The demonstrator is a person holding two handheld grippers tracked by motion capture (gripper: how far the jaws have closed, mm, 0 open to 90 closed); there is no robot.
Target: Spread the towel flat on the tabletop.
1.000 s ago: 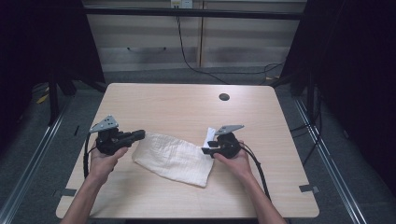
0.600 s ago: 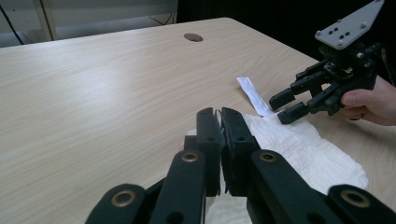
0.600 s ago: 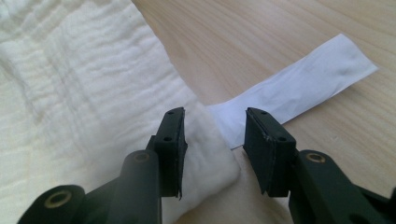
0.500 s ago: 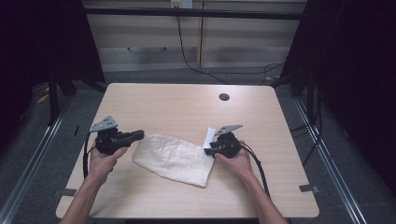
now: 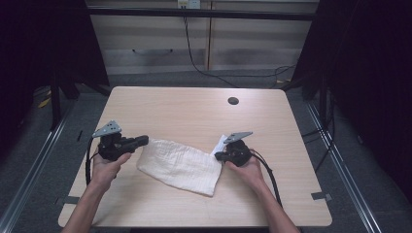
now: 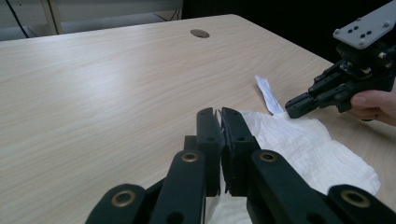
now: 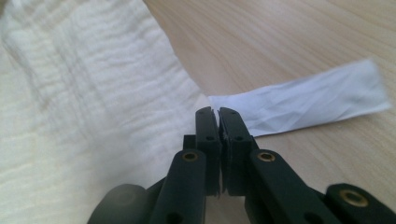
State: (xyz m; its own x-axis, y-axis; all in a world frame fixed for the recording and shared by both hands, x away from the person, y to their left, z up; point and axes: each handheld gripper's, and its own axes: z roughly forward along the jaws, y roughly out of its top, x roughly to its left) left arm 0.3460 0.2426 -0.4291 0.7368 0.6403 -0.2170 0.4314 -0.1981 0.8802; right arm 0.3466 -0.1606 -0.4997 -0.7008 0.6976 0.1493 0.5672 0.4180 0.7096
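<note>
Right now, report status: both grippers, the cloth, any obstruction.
Left gripper shut on white cloth corner. Right gripper shut on opposite corner by the label strip. Cloth flat on table; nothing in the way.

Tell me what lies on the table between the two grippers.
In the high view, the white cloth spans the stretch from the left gripper to the right gripper, each at one of its corners. Its white label tab sticks out by the right gripper.

Both grippers matte black w/ grey 3-cornered plate on top, small holes in plate. Left gripper: black cable loops off the back. Right gripper: black cable trails along forearm. Jaws flat, black, brass-coloured pivot pins at linkages. Forearms bare, no sleeves or gloves.
</note>
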